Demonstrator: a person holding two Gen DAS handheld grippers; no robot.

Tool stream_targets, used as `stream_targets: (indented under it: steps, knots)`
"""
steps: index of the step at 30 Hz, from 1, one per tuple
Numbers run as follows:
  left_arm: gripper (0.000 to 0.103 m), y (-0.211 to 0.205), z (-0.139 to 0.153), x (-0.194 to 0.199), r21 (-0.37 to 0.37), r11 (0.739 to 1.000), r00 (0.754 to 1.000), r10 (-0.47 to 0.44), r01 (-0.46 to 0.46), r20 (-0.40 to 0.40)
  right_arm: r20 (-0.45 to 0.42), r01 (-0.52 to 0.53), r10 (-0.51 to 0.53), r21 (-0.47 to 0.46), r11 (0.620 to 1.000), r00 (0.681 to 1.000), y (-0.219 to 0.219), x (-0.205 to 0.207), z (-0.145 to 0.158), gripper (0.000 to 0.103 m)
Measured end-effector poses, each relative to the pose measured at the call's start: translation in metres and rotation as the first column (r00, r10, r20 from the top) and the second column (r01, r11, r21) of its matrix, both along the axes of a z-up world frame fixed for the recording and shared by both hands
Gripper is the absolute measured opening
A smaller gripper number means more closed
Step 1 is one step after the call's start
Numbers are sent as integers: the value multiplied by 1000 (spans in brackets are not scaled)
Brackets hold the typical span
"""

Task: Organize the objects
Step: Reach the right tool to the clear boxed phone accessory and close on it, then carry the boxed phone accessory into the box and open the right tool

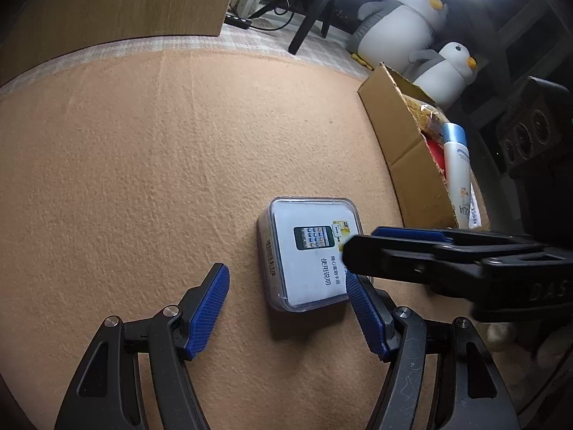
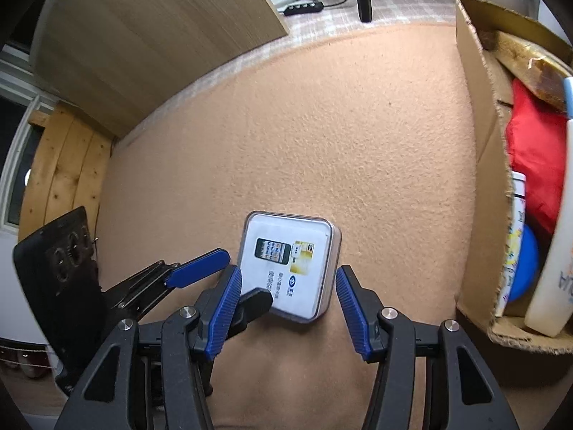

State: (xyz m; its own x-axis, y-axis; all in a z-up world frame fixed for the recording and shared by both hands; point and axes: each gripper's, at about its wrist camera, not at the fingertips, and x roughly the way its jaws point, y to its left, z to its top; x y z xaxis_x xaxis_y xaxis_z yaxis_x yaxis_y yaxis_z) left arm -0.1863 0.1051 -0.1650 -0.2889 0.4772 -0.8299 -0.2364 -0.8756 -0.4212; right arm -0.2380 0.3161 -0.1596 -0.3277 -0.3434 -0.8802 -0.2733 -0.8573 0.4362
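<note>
The right gripper [image 2: 288, 301] points down at the clear plastic case [image 2: 290, 267], its blue ribbed pads standing on either side of the case's near end. The gaps are small, and neither pad can be seen pressing the plastic, so the jaws stand partly open around the case rather than gripping it. The left gripper [image 1: 286, 310] is also partly open and holds nothing: its right pad overlaps the near right corner of the clear plastic case [image 1: 309, 254], while its left pad stands over bare carpet, well clear of the case.

The case lies flat on the peach carpet [image 2: 322, 136], printed insert facing up with a phone picture and Chinese text, left of the cardboard box [image 2: 480, 165].

In the left wrist view the right gripper [image 1: 361, 247] reaches in from the right edge, its black finger crossing over the case's right side. The same view shows two plush penguins [image 1: 422, 32] beyond the box and a ring light glaring at the top.

The right wrist view shows the left gripper [image 2: 232, 276] coming in from the left, one finger tip overlapping the case's near left corner. It also looks deeper into the box: a red cloth item [image 2: 533, 165], a blue round object [image 2: 526, 268] and a white bottle [image 2: 551, 279]. A wooden panel [image 2: 150, 32] leans at upper left.
</note>
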Motion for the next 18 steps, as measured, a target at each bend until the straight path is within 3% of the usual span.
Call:
stream_targets:
  steps: [8,13,18]
  knots:
    - [70,13,-3,-1,-1,1000,1000,-31,31,3,46,2,-1,-12,1000,999,1,-10,-18,41]
    - [59,15,-3,-3,11,999,999,-35,35,9,51,-2,3,-21,1000,999,3,-8,-21,37]
    - [59,17,-2,-2,1,999,999,-33,33,4,52,-6,8,-35,999,999,6,-7,-22,37]
